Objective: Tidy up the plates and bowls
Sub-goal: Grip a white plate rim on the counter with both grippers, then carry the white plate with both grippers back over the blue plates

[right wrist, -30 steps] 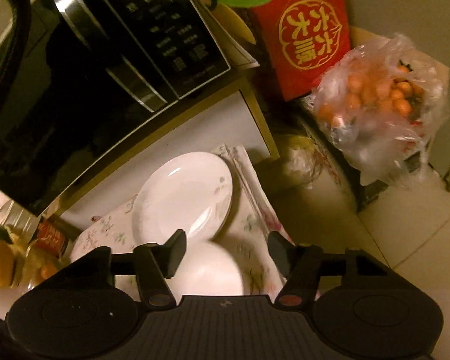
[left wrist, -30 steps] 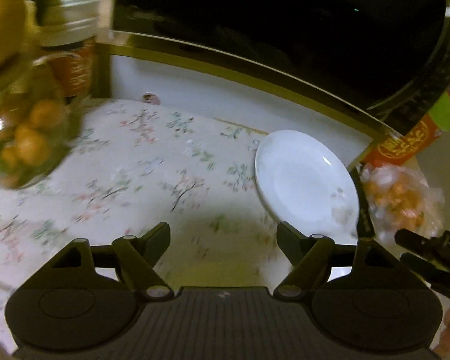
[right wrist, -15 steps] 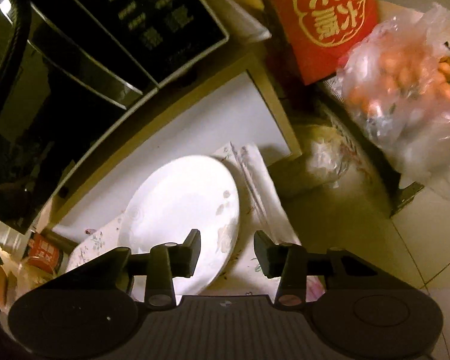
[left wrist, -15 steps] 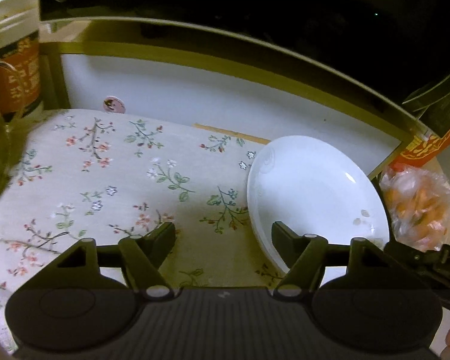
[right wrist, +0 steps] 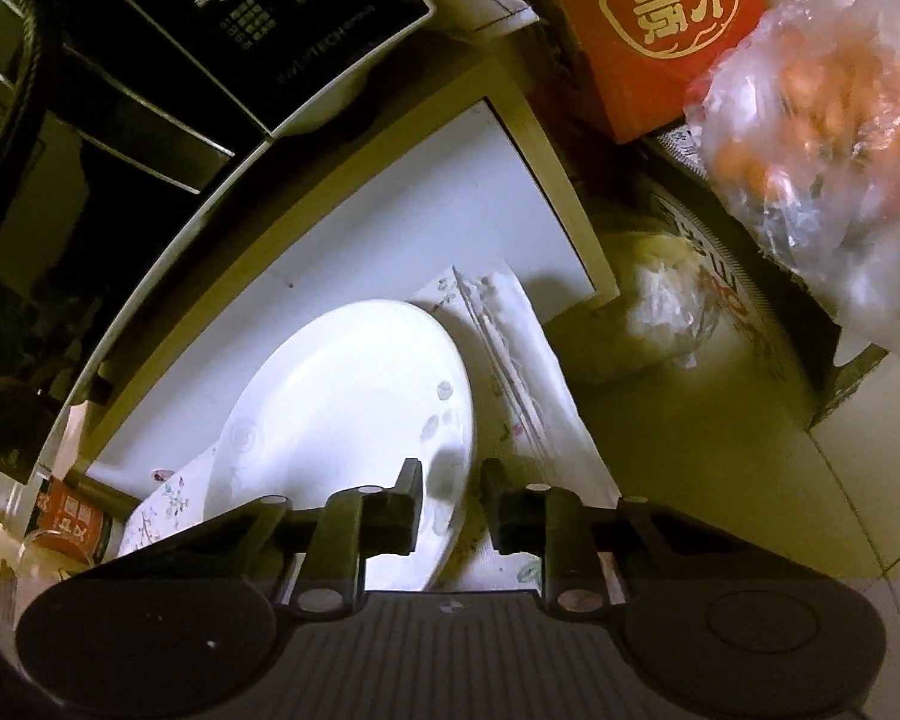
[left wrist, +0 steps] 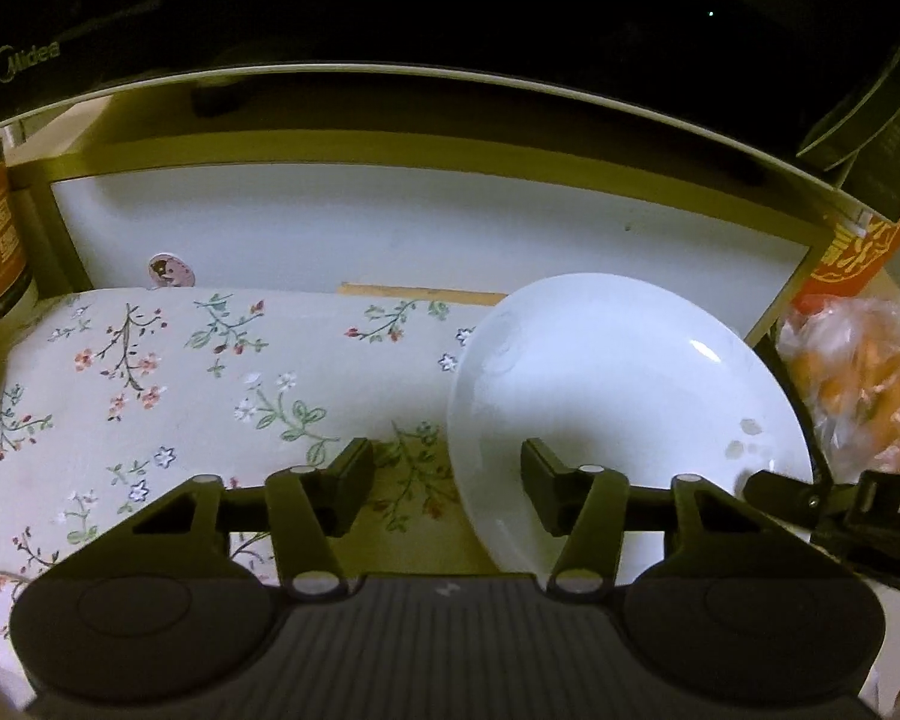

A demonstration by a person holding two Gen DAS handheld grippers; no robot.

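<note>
- Plate [right wrist: 342, 414] rim sits between the fingers of our right gripper [right wrist: 450, 504]; the jaws are narrowed around the near edge, one finger over the well, one outside the rim. We cannot tell whether the pads are pressing yet.
- Left gripper [left wrist: 447, 480] has its jaws spread wide with nothing between them; its right finger overlaps the plate's left side, its left finger is over the cloth.
- White glazed plate, faint floral marks near the rim; it lies on the right end of the flowered cloth [left wrist: 180, 396], under the shelf that carries the black oven [left wrist: 390, 12].
- Handling, as we judge it: stiff and brittle, slick glaze, moderate weight. The rim is the only hold; a thin-edge pinch may slip or let the plate swing, so a deep bite and a level lift seem wise.
- Right gripper comes in low from the plate's near right side, rolled steeply. Left gripper is level, pointing at the back panel.
- Bag of oranges [right wrist: 810, 120] and red box [right wrist: 660, 18] lie off to the right, well apart.
</note>
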